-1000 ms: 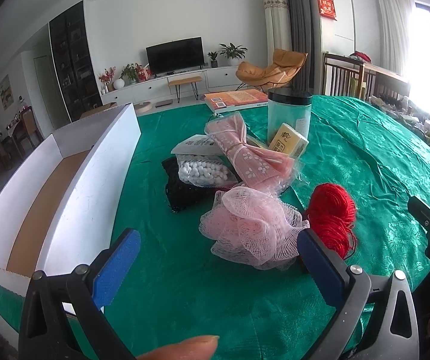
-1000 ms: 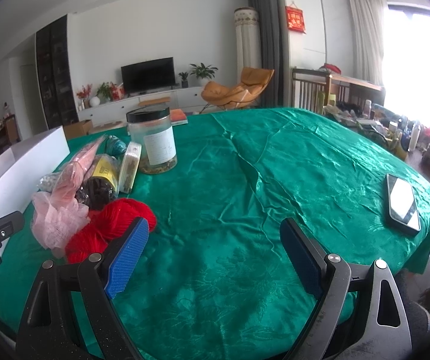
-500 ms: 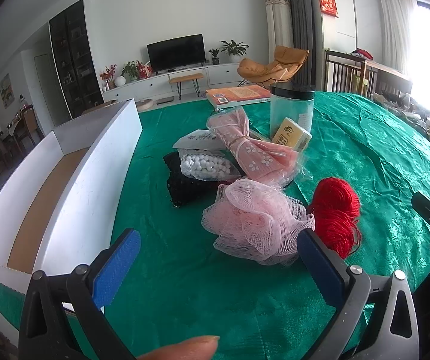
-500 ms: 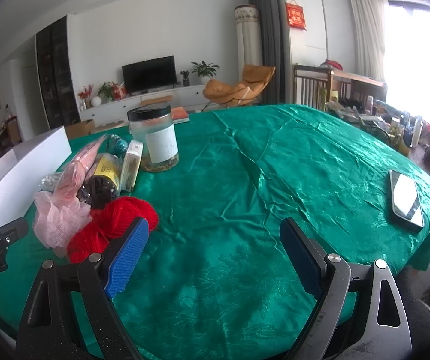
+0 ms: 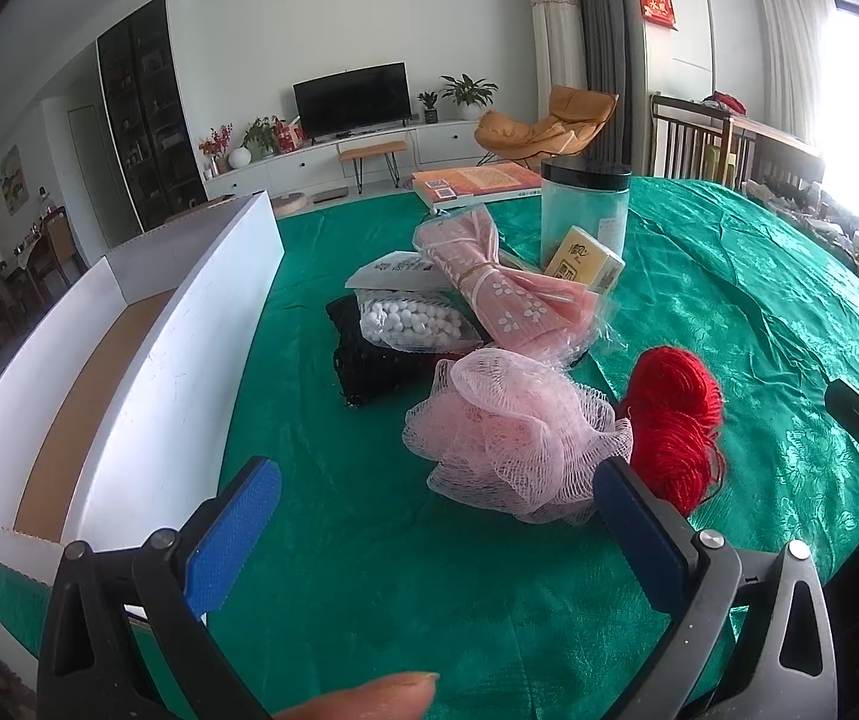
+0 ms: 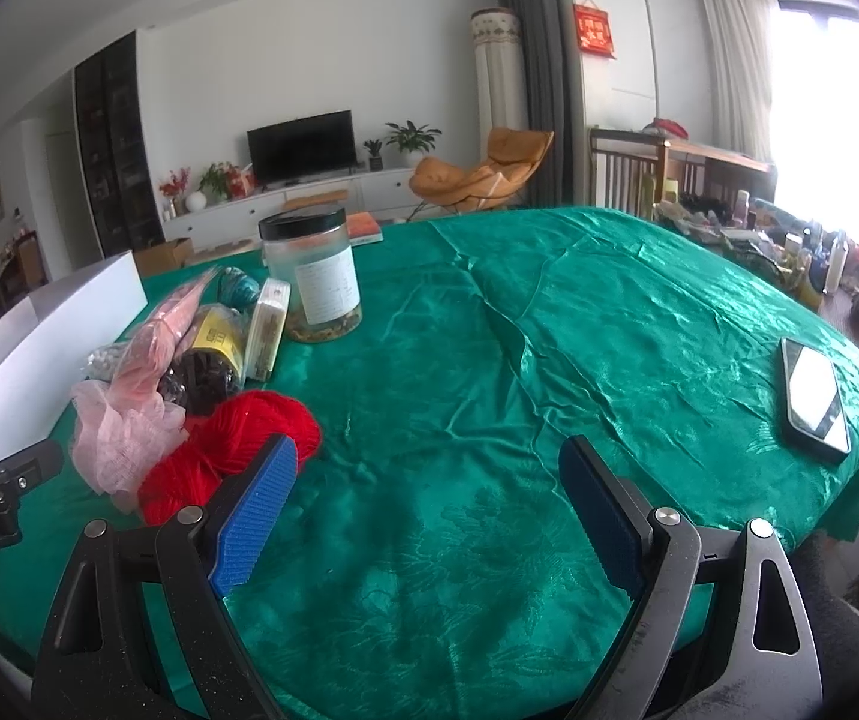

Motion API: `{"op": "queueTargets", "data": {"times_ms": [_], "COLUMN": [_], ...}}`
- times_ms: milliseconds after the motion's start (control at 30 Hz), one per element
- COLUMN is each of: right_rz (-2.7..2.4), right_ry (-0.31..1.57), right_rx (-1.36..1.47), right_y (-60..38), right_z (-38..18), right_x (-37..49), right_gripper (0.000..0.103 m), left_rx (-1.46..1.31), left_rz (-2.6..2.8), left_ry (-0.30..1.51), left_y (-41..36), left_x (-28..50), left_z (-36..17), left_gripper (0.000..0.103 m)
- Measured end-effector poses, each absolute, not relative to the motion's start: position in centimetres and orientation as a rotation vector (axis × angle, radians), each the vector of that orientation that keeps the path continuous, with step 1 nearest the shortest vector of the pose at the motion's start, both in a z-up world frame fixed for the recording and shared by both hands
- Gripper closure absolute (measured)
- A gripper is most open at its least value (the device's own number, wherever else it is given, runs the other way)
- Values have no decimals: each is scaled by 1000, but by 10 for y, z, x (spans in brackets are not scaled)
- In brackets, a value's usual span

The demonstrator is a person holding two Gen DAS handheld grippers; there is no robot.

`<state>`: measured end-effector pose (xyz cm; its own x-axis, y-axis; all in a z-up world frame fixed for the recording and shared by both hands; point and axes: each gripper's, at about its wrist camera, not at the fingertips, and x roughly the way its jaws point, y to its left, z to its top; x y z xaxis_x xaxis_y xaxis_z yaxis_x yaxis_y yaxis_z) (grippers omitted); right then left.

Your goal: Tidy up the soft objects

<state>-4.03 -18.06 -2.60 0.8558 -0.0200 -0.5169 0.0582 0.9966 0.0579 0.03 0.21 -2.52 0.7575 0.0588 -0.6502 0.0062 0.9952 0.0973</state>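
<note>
**Operator:** On the green-clothed counter (image 5: 729, 276), just ahead of my left gripper (image 5: 435, 516), sits the pink mesh bath pouf (image 5: 513, 432), touching the red yarn skein (image 5: 675, 414) on its right. Both of my grippers are spread wide and carry nothing; the right gripper (image 6: 429, 504) hovers over bare cloth with the yarn just off its left finger.

**Spotter:** How do you expect the pouf to handle?

**Operator:** Very light and springy, I judge. It will squash flat under the pads, so I'd bite deep into the bunched middle, not a loose outer frill, which could pull away or snag. The yarn looks soft too, but loose strands hang at its near end; I'd take it across the thick waist so nothing unwinds.

**Spotter:** And behind them?

**Operator:** A pink floral cloth bundle in clear wrap (image 5: 507, 294), probably slippery, a bag of white balls (image 5: 411, 321) lying on a black knit piece (image 5: 369, 372), then a small tissue pack (image 5: 585, 261) and a black-lidded jar (image 5: 585, 210). The jar is hard, and I'd keep clear of it.

**Spotter:** Room to move?

**Operator:** The white cardboard box (image 5: 147, 360) stands open along the left, its near wall upright, so anything must be lifted over that edge. Open cloth lies between box and pile. On the right the counter is free out to a phone (image 6: 816, 402) near the far edge.
</note>
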Motion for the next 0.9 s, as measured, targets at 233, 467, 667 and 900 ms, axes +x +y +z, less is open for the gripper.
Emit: {"op": "queueTargets", "data": {"times_ms": [233,467,667,900], "right_rz": [-38,-37,-36,-27], "right_ry": [544,545,546,558], "right_rx": [73,73,73,79], "right_y": [-179,-178,-178,-177], "right_z": [-28,-28,-29,-31], "right_x": [-40,-40,-40,-40], "right_gripper": [12,12,12,12], "left_rx": [96,96,95,97], "left_rz": [32,32,32,35], "left_ry": [715,719,721,731], "left_y": [2,2,2,2], "left_x": [1,1,2,3], "left_z": [-26,-27,-28,-32], "left_gripper": [0,0,0,0]}}
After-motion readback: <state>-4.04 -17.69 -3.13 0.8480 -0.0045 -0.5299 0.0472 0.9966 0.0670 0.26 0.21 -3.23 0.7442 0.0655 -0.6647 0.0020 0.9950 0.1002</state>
